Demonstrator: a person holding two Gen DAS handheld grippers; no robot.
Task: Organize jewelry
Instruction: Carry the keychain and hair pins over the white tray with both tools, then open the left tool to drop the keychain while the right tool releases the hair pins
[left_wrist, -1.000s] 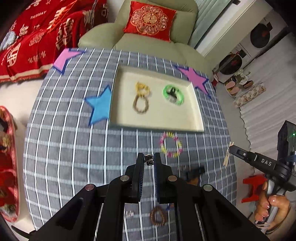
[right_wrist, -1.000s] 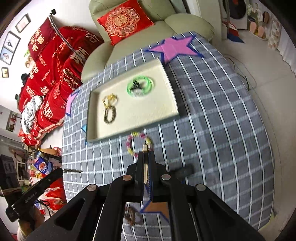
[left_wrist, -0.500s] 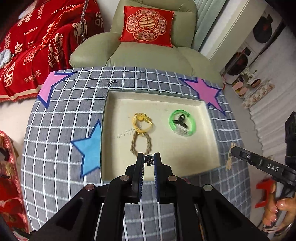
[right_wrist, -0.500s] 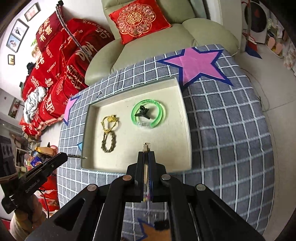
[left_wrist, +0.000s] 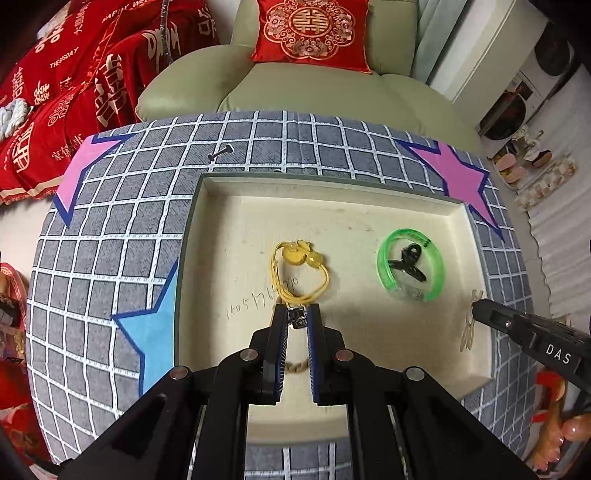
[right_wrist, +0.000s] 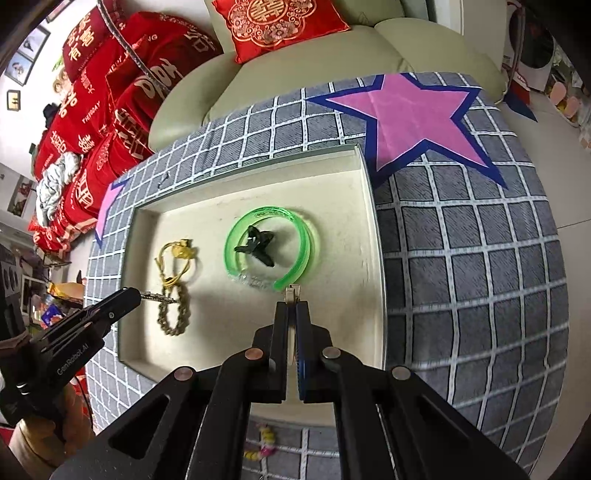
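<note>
Both grippers have come forward from over the checked cloth to hang over the cream tray (left_wrist: 476, 280), so the beaded bracelet that showed ahead of them a second ago now sits behind them. Left gripper (left_wrist: 297, 318) has its jaws nearly together, pinching a small silvery metal piece (left_wrist: 296, 316), can't tell exactly what it is, just above the yellow cord bracelet (left_wrist: 300, 275). Right gripper (right_wrist: 293, 303) is clamped tight on a thin pale clip-like thing (right_wrist: 291, 293), right beside the open end of the green bangle (right_wrist: 269, 248). Already in the tray: the yellow cord one, a brownish bead bracelet (right_wrist: 173, 314) touching it, and the green bangle with a black hair claw (right_wrist: 255, 246) lying inside its ring. So I'd say it's well past halfway; these two small pieces look about ready to be dropped in. Still left out on the cloth is the pink and yellow beaded bracelet (right_wrist: 260, 445), peeking out under the right gripper, near the tray's front edge
</note>
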